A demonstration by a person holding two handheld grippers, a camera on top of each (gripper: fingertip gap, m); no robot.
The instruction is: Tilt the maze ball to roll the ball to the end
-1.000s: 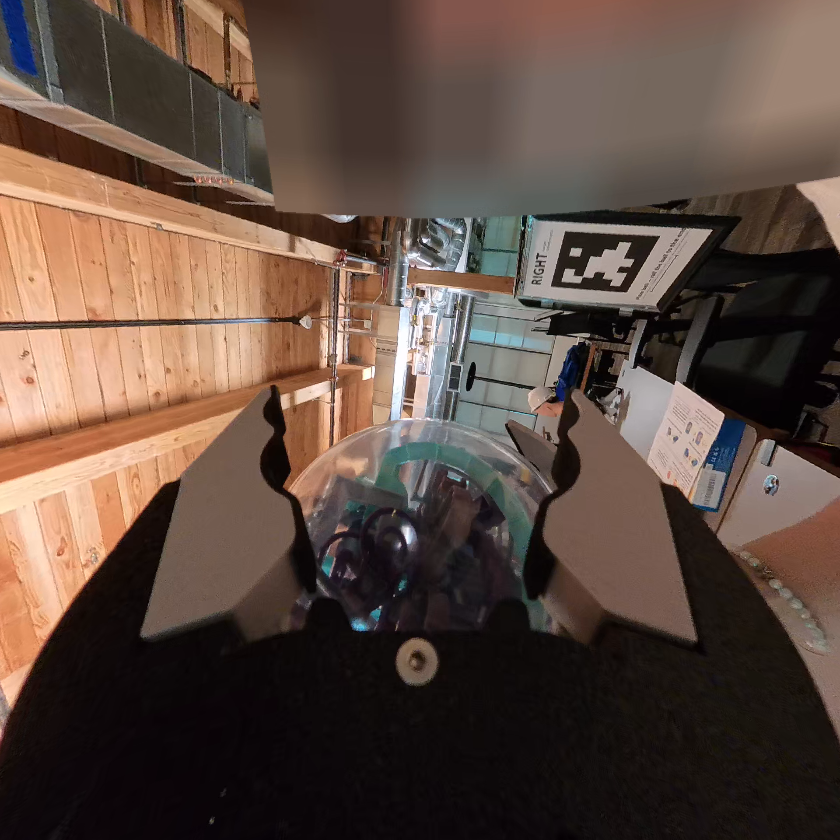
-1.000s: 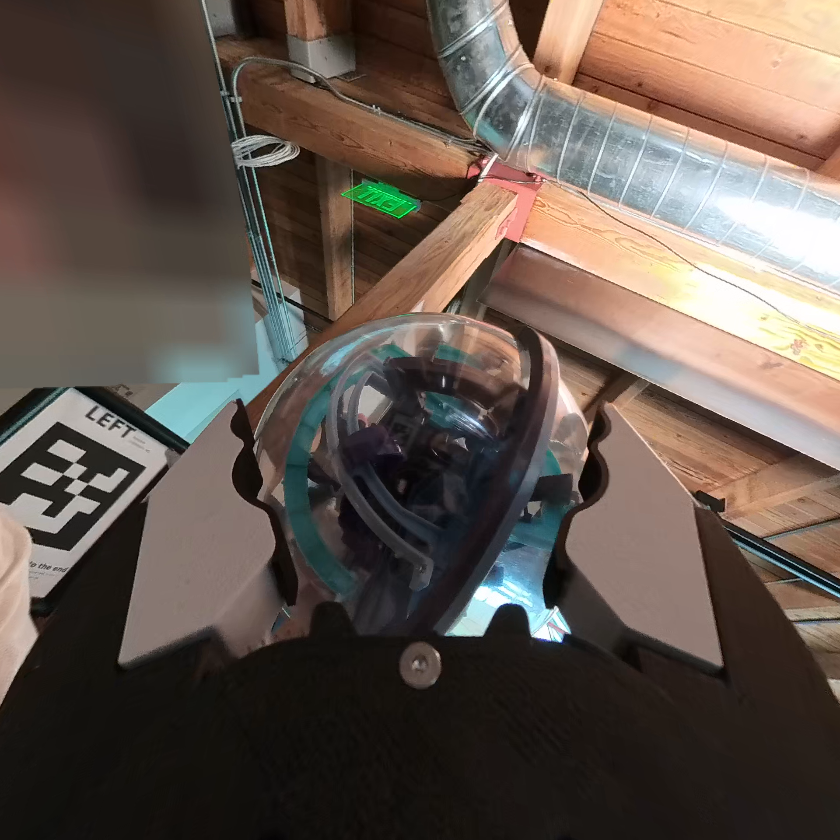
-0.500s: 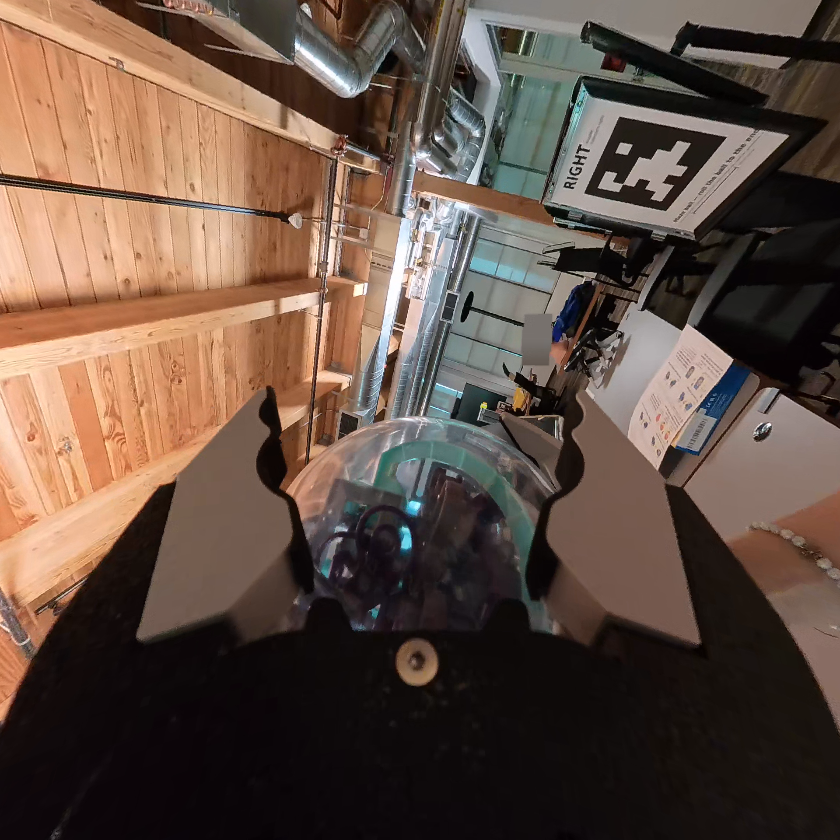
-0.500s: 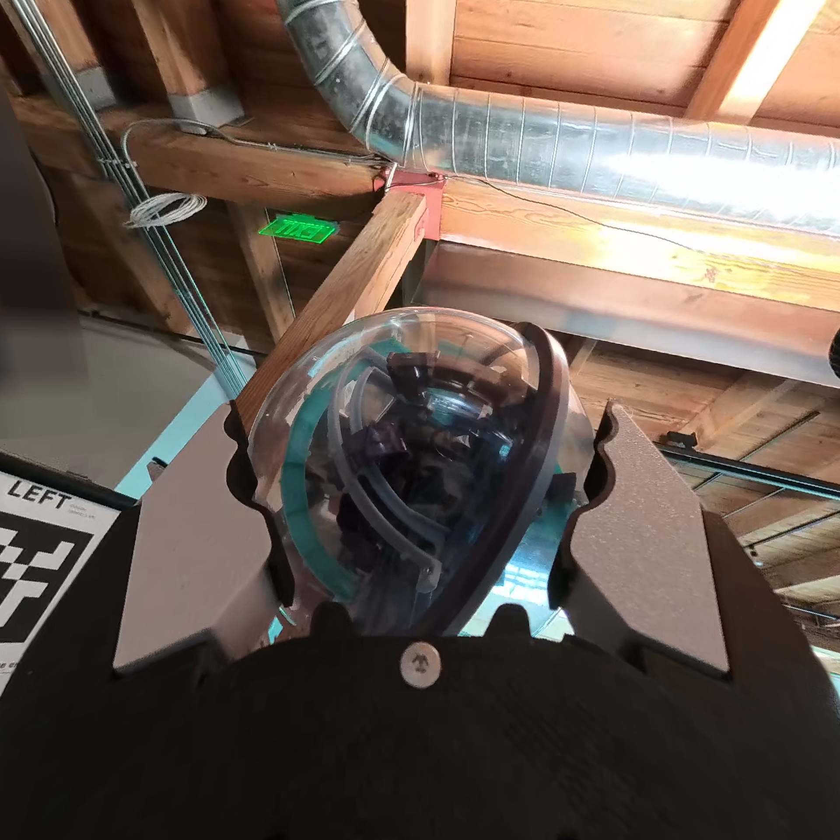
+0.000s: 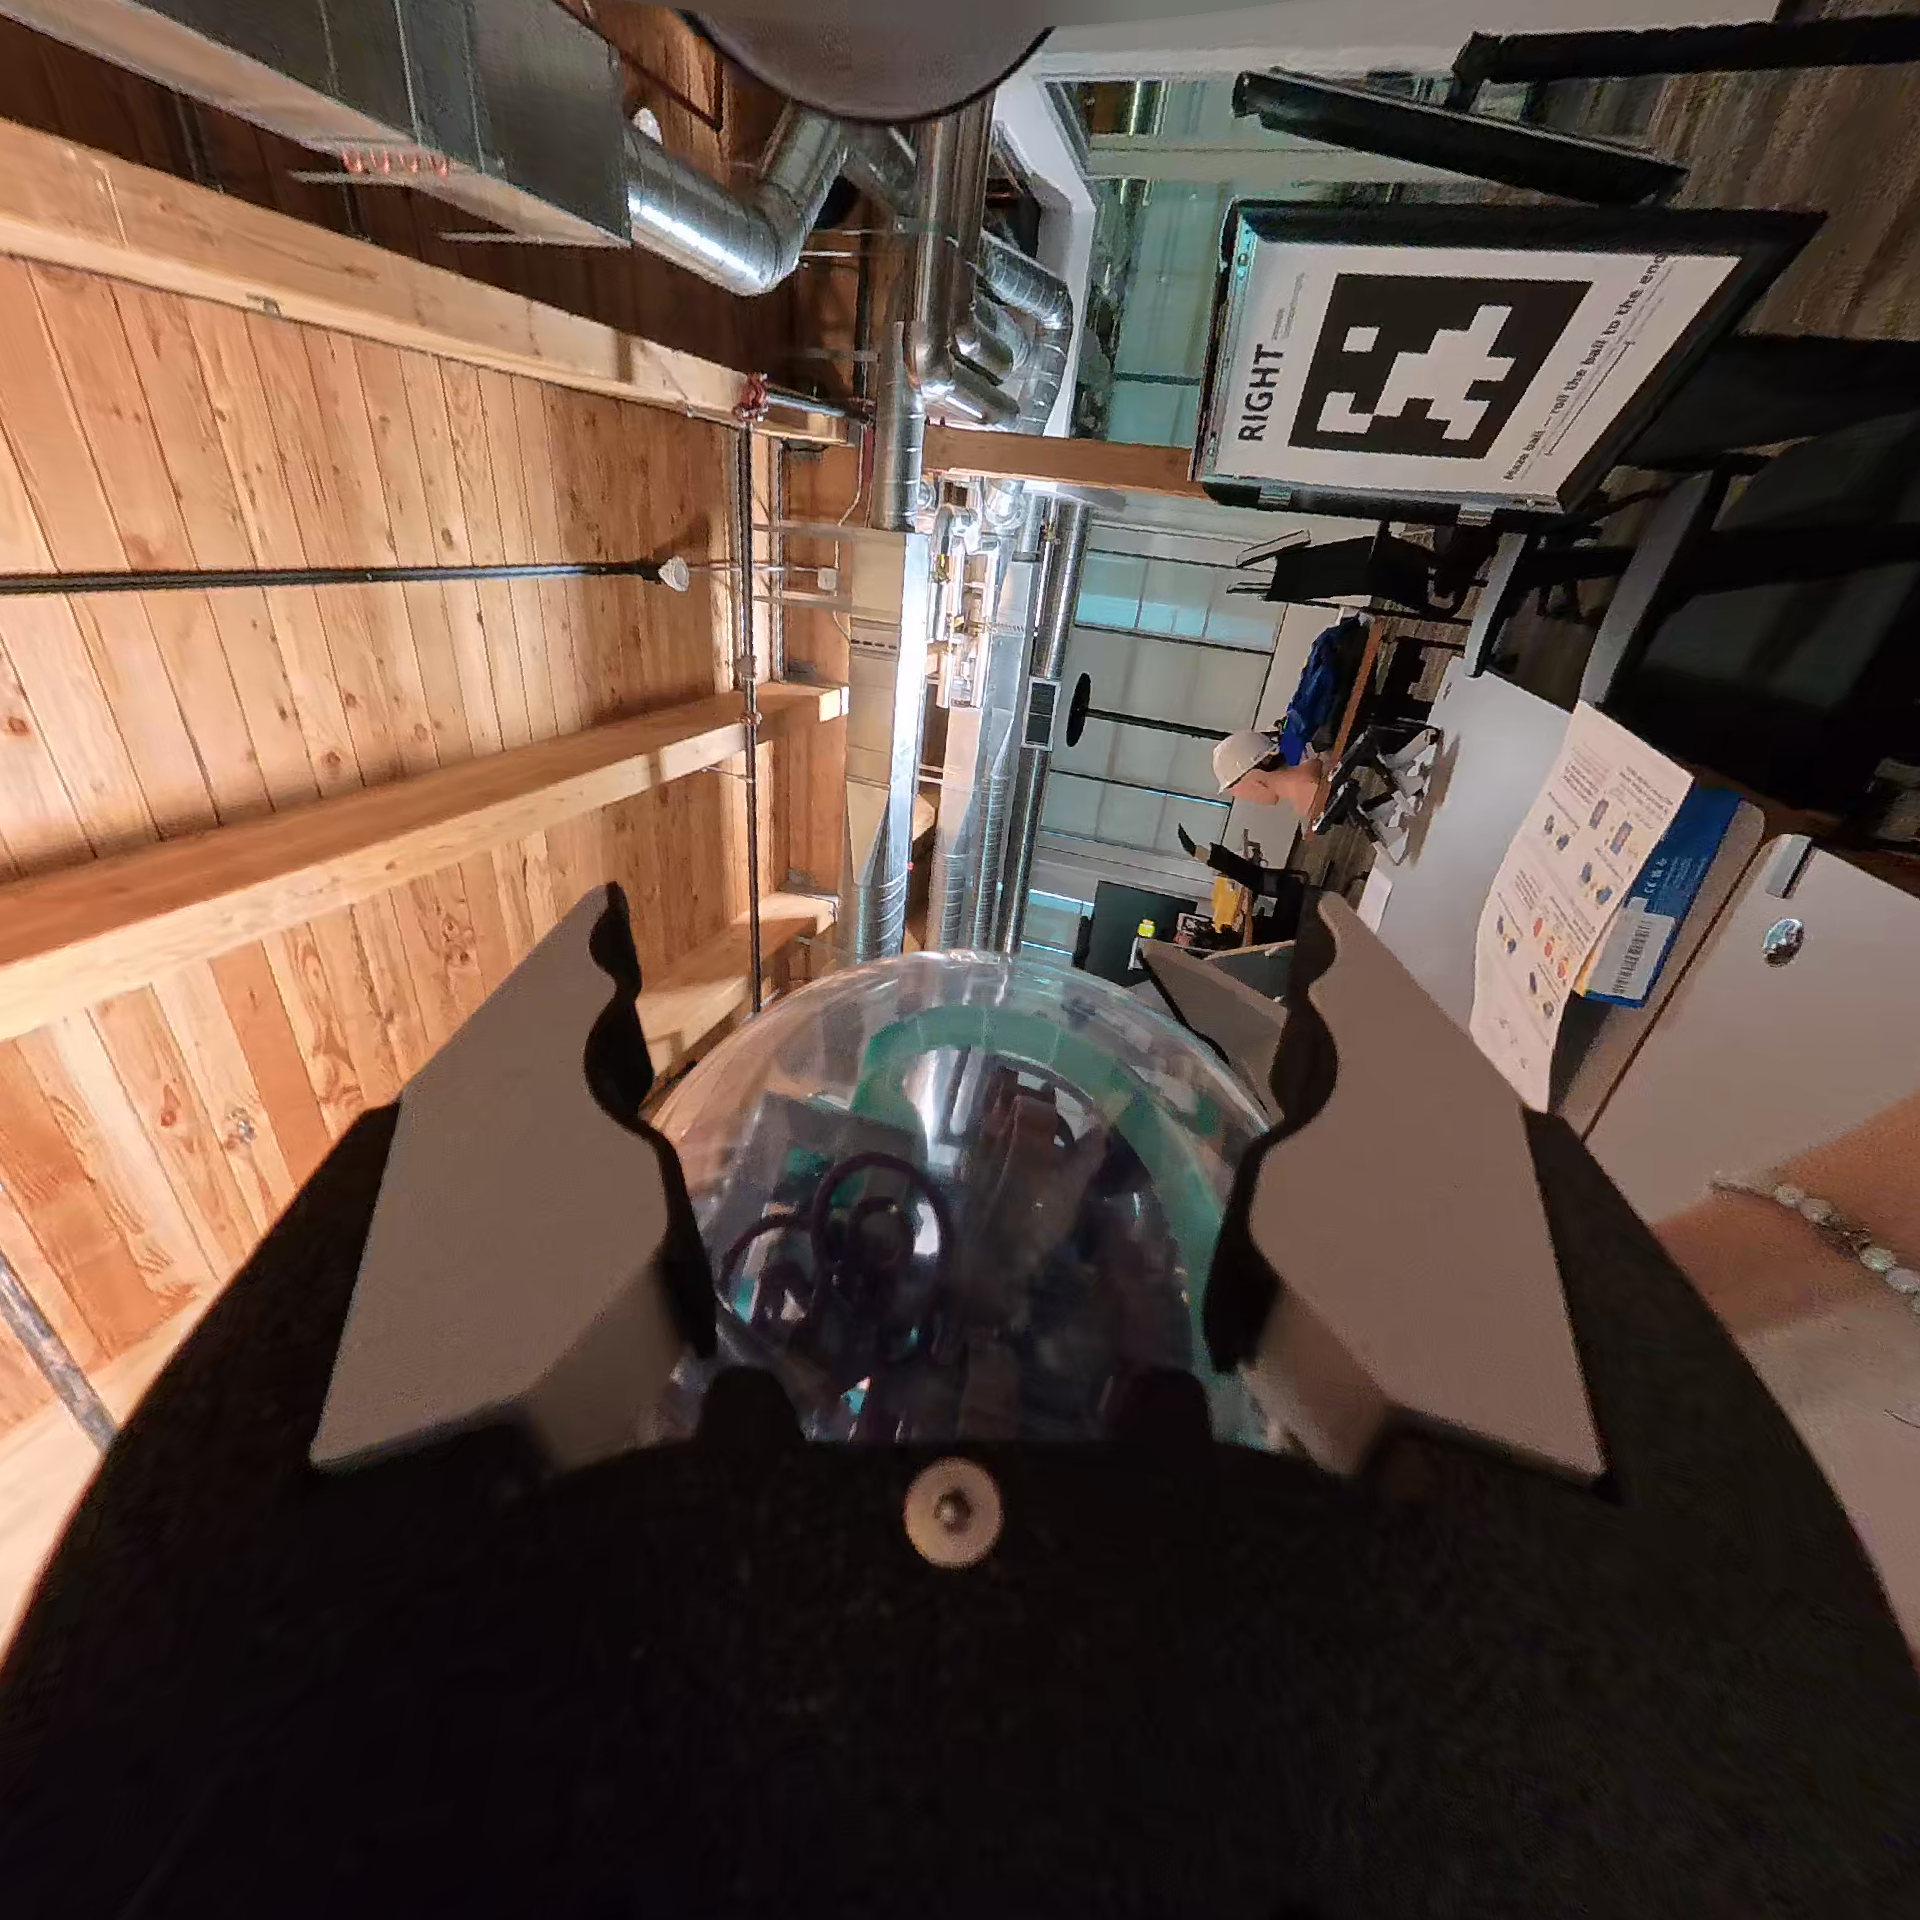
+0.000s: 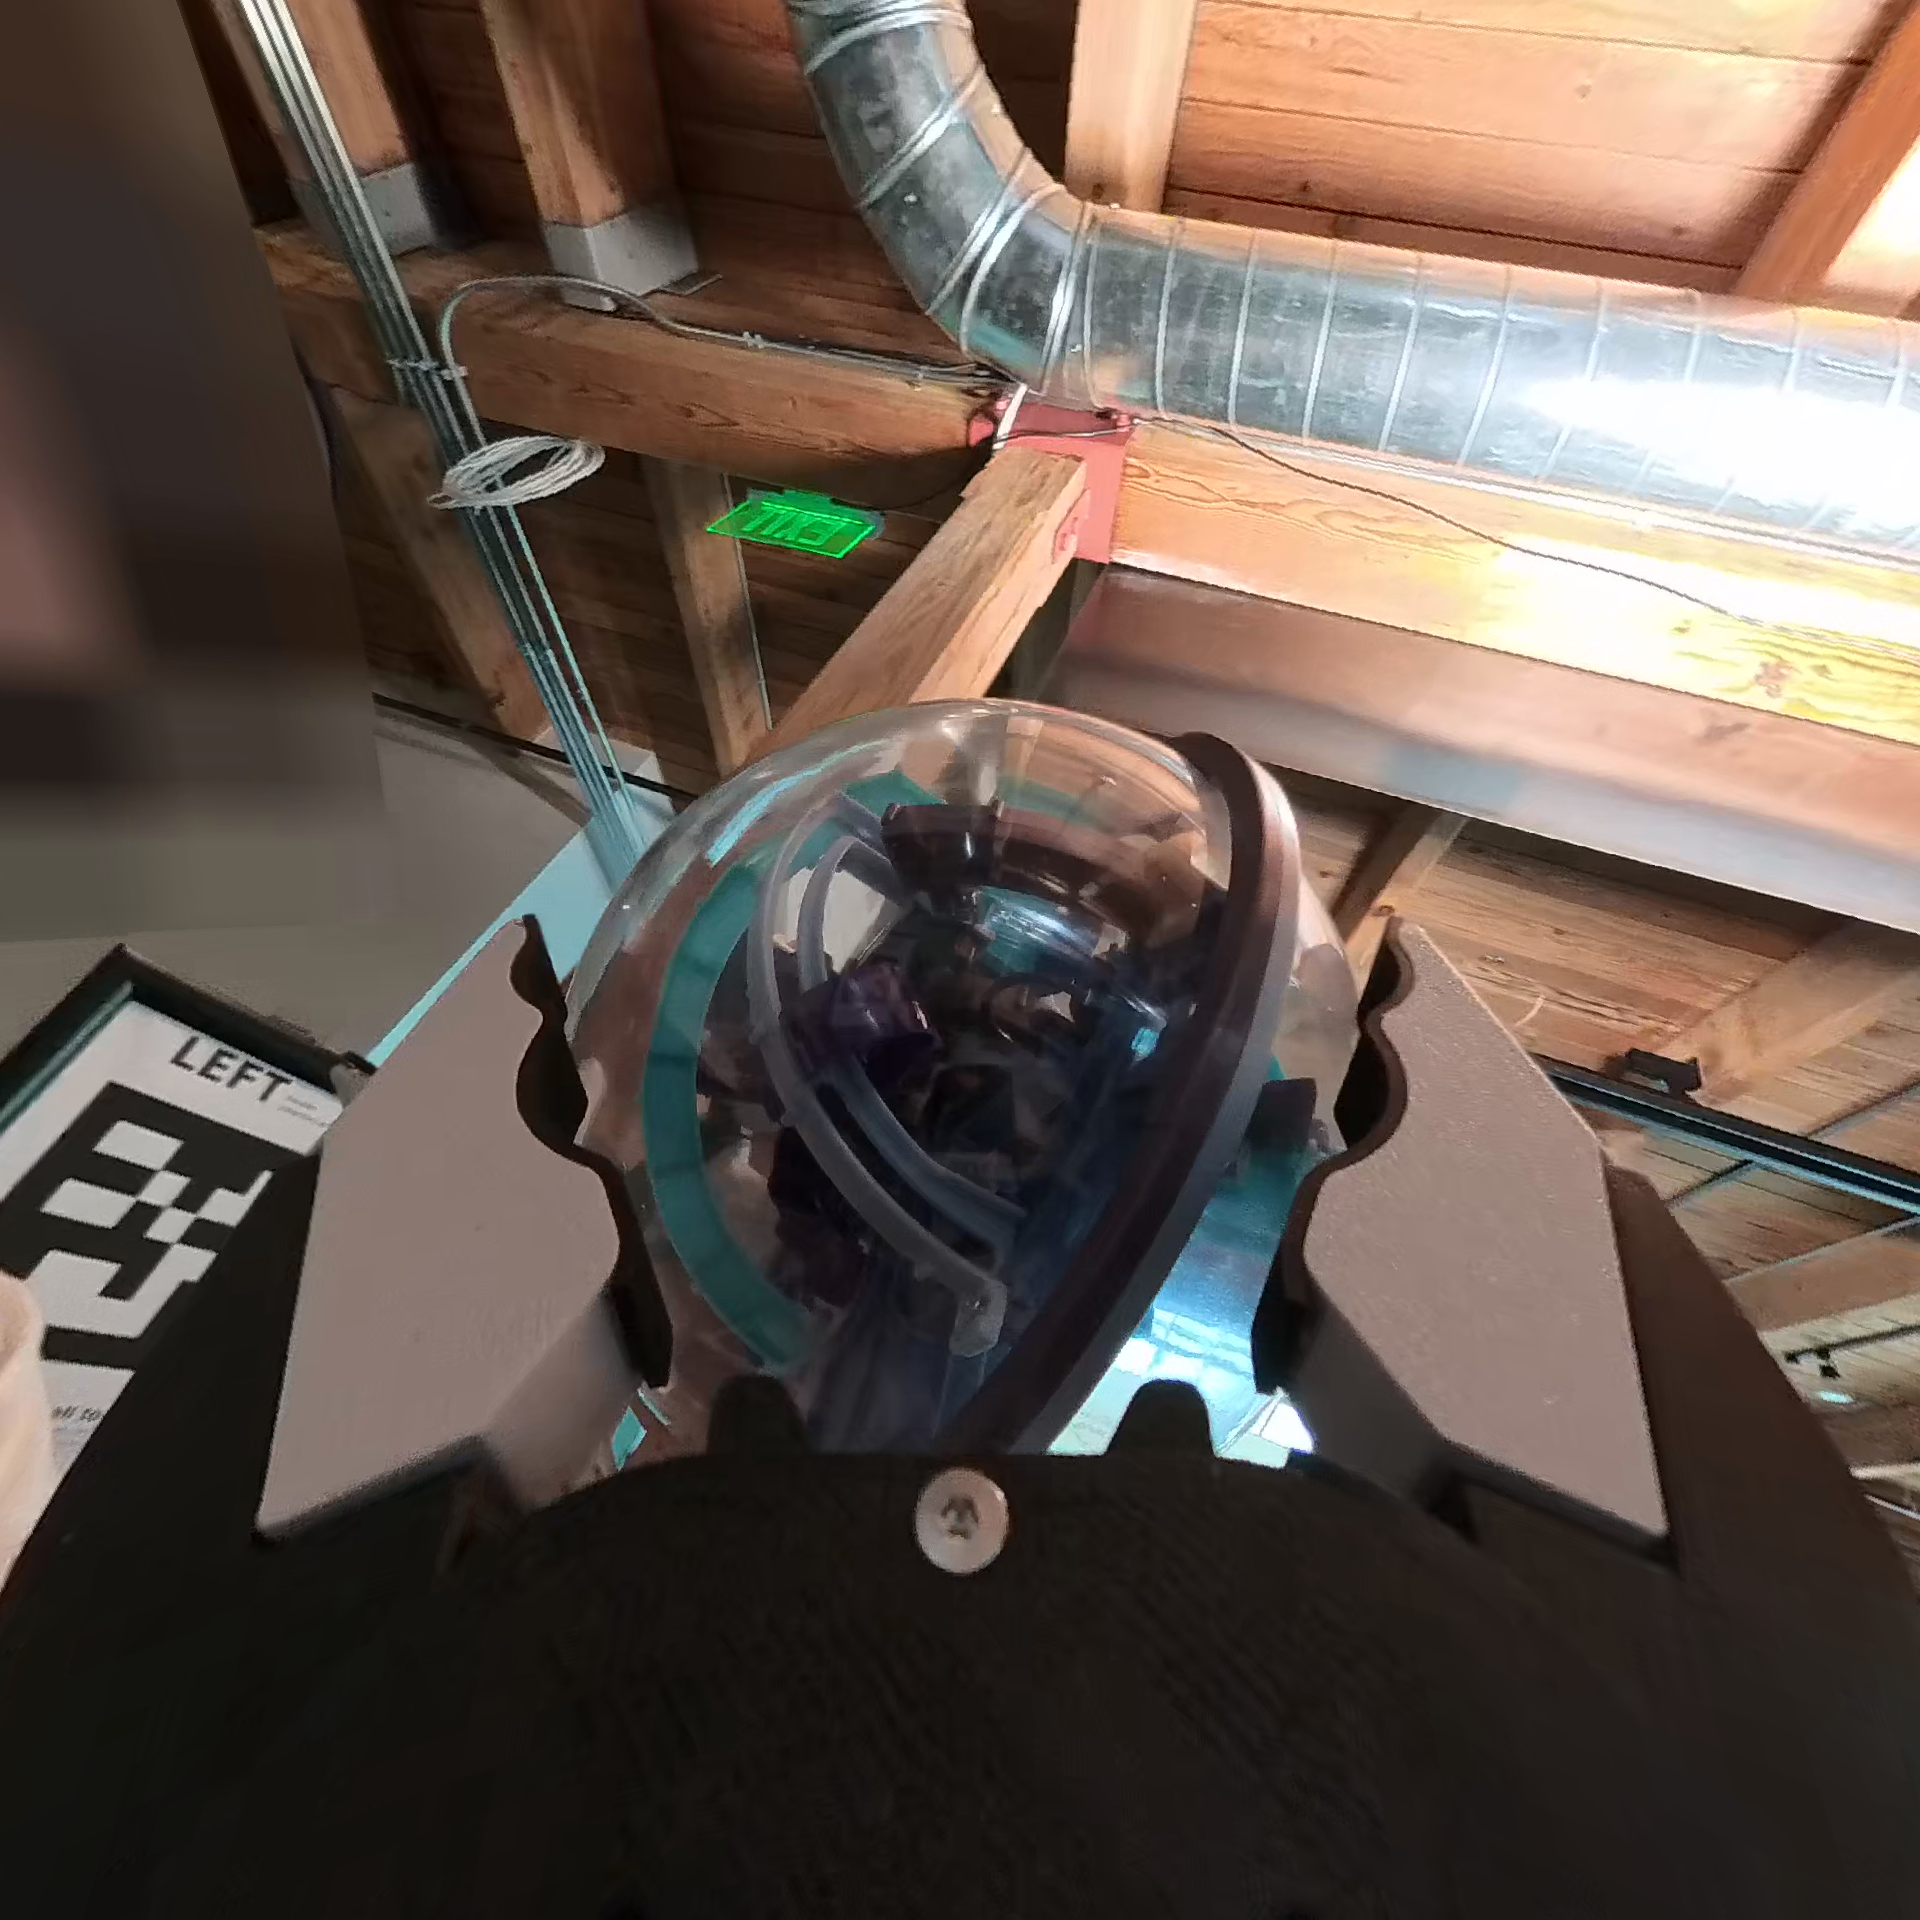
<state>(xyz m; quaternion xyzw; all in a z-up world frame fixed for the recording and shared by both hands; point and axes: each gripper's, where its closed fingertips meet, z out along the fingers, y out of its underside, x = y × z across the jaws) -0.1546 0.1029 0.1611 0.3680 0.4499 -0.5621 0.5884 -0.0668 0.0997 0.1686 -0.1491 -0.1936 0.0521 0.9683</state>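
Observation:
The maze ball is a clear sphere with teal, purple and grey tracks inside and a dark seam ring. It is held up in the air, clamped from two sides. My left gripper is shut on it, grey fingers pressed against its sides. My right gripper is shut on the same maze ball from the other side. The right gripper's marker plate shows beyond the ball in the left wrist view. The small ball inside cannot be made out.
Both cameras point up at a wooden ceiling with beams and silver ducts. The left gripper's marker plate shows at lower left in the right wrist view. A forearm with a bead bracelet is at right. Desks and a blue box stand beyond.
Both grippers have kept their hold and tilted the ball together. The background swung in both views over the last second and has partly swung back now.

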